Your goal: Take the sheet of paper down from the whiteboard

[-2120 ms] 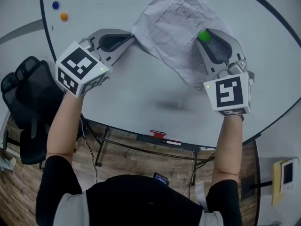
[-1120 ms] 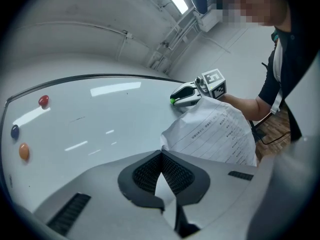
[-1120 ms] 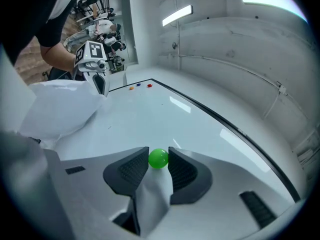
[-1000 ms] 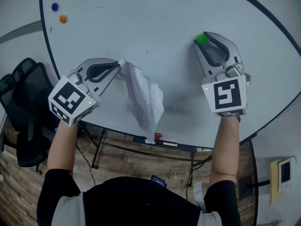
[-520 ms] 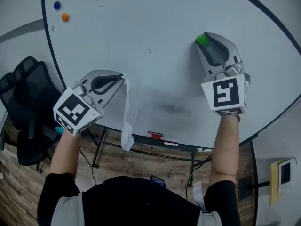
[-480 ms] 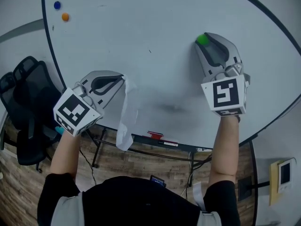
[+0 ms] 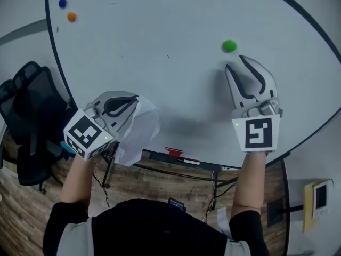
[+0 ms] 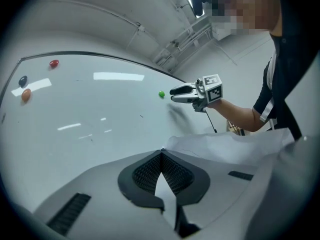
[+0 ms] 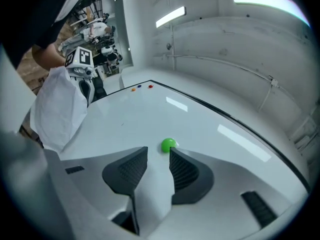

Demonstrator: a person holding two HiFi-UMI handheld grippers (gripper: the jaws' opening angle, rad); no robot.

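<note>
Pinching the paper [image 7: 140,128], the left hand-held gripper [image 7: 136,98] points at the whiteboard [image 7: 160,41].

Sheet of paper [image 7: 139,129]: white, crumpled, off the whiteboard [image 7: 160,63], hangs limp by board's near-left edge w/ top corner pinched in left gripper [image 7: 134,98].

The left gripper [image 7: 133,101], at the lower left of the head view, has its fingers pressed together on an edge of the sheet of paper [image 7: 141,129]. Its bare forearm [image 7: 74,177] reaches up from a black sleeve. The right gripper [image 7: 236,63], at centre right, points up-frame, its fingers opening with nothing between them, on an outstretched forearm [image 7: 248,180].
</note>
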